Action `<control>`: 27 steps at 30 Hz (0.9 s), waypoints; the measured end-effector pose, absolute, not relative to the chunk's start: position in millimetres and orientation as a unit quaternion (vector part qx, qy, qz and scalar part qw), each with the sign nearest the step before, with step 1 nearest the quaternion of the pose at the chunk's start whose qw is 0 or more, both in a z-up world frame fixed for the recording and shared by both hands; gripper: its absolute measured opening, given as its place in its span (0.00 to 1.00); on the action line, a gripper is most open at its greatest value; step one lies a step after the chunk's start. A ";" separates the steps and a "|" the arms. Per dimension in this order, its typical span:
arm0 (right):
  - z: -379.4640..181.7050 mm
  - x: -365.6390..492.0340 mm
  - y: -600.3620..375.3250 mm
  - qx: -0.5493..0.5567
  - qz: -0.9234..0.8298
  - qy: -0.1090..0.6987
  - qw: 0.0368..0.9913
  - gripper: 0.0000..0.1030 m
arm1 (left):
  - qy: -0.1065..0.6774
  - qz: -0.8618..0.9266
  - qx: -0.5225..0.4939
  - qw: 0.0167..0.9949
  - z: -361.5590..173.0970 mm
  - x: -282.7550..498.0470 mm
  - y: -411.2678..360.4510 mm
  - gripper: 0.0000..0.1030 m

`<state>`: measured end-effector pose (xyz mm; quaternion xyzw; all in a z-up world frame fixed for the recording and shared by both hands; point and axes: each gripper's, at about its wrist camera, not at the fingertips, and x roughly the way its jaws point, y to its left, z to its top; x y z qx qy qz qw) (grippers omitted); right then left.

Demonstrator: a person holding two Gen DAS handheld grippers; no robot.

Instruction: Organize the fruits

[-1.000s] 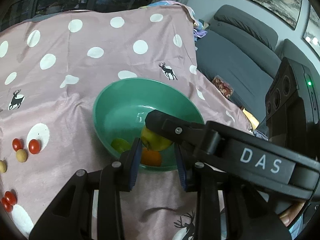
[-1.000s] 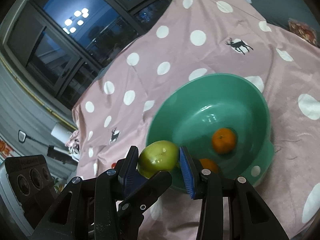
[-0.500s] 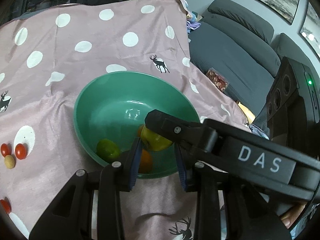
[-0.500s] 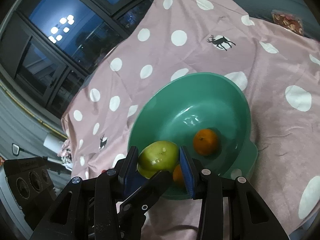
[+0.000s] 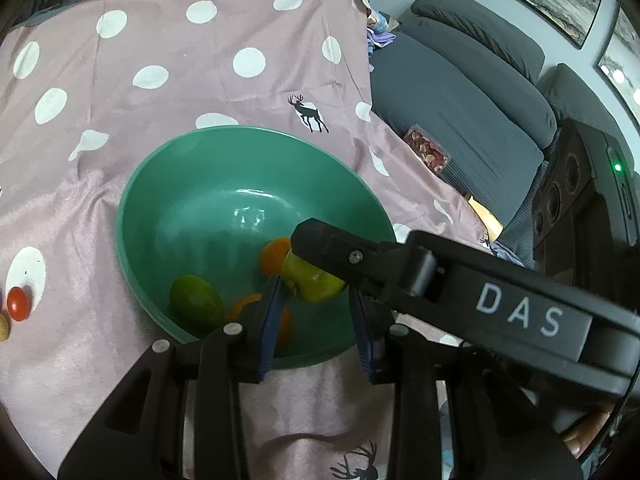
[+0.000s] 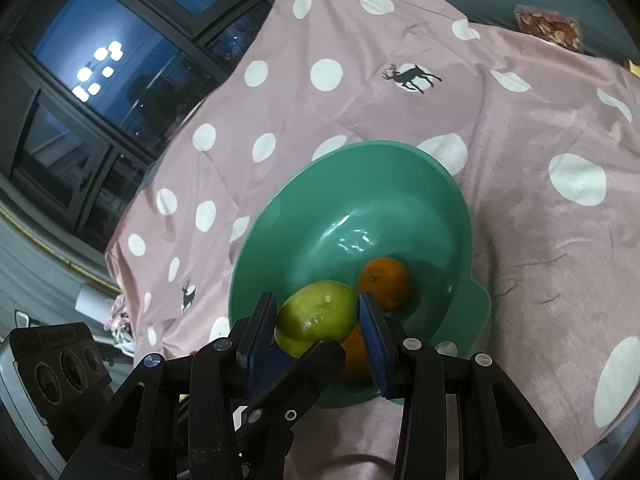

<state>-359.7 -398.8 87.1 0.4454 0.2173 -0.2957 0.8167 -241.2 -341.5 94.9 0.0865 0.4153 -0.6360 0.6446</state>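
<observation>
From my left-hand camera, my left tongs (image 5: 318, 320) stand only a little way open above the near rim of the green bowl (image 5: 168, 184). Nothing is between their blue pads, and I can see the bowl's inside through the gap. My right tongs (image 5: 320, 256) reach in across the picture from the right, over the near side of the bowl, and are clamped on one yellow-green apple (image 5: 314, 286), held above the bowl's floor. Inside the bowl I count one green fruit (image 5: 196, 306) by the near wall and two oranges: one (image 5: 274, 256) just behind the apple, and the other (image 5: 250, 306) half hidden by my left finger. Left of the bowl, well apart from it on the pink dotted cloth (image 5: 200, 80), lie one red cherry tomato (image 5: 19, 304) and one small yellowish fruit (image 5: 3, 326) cut off by the picture's edge. From my right-hand camera, the right tongs (image 6: 316, 304) are partly open around the same apple (image 6: 320, 312), with both pads pressed against its sides, over the bowl's (image 6: 280, 216) near-left part. Again two oranges show inside the bowl: one (image 6: 384, 280) is clear beyond the apple, and one (image 6: 354, 354) lies under my right pad. A paler green curve sits under the apple, but I cannot tell whether it is a separate fruit. One black finger (image 6: 296, 376) of the left tongs crosses below, just outside the bowl's near rim.
</observation>
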 end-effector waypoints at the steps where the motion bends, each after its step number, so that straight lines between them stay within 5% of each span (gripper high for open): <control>1: 86.6 -359.6 -399.5 0.446 -0.297 0.218 0.815 0.42 | 0.416 -0.637 0.086 0.643 94.6 -241.5 -342.0 0.31; 27: 76.6 -362.8 -408.6 0.465 -0.319 0.224 0.795 0.42 | 0.434 -0.638 0.087 0.630 84.8 -241.0 -352.6 0.31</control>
